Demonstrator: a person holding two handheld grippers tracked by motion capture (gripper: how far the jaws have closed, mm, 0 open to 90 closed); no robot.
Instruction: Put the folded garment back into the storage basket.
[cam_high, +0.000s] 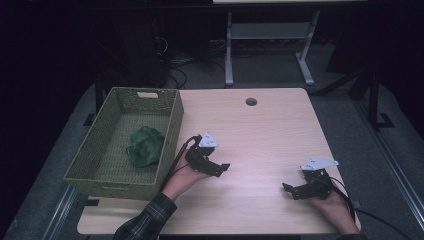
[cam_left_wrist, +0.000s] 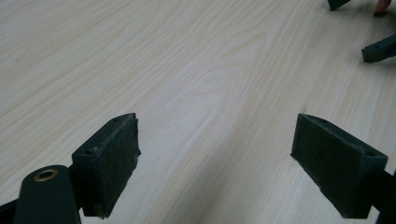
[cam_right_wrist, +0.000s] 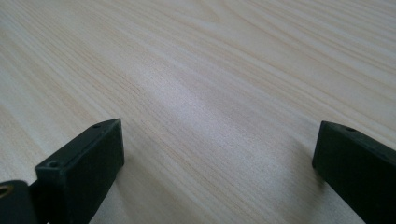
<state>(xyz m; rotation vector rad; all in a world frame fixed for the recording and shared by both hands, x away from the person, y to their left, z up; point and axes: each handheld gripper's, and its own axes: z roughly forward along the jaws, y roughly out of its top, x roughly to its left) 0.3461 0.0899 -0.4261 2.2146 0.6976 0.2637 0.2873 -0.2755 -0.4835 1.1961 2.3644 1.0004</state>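
Grippers first: the left gripper (cam_high: 220, 169) and right gripper (cam_high: 290, 189) both gape wide and empty, low over the table (cam_high: 270, 130) near its front edge. At the left edge sits a basket (cam_high: 172, 120), and inside it, toward its right wall, lies a green cloth (cam_high: 146, 146).

A crumpled dark green cloth (cam_high: 145, 145) is seen lying loose in a woven olive-green basket (cam_high: 168, 131), towards its right wall and nearer its front half. The basket is set at the counter's (cam_high: 260, 140) left edge, overhanging it, its long side running front to back.
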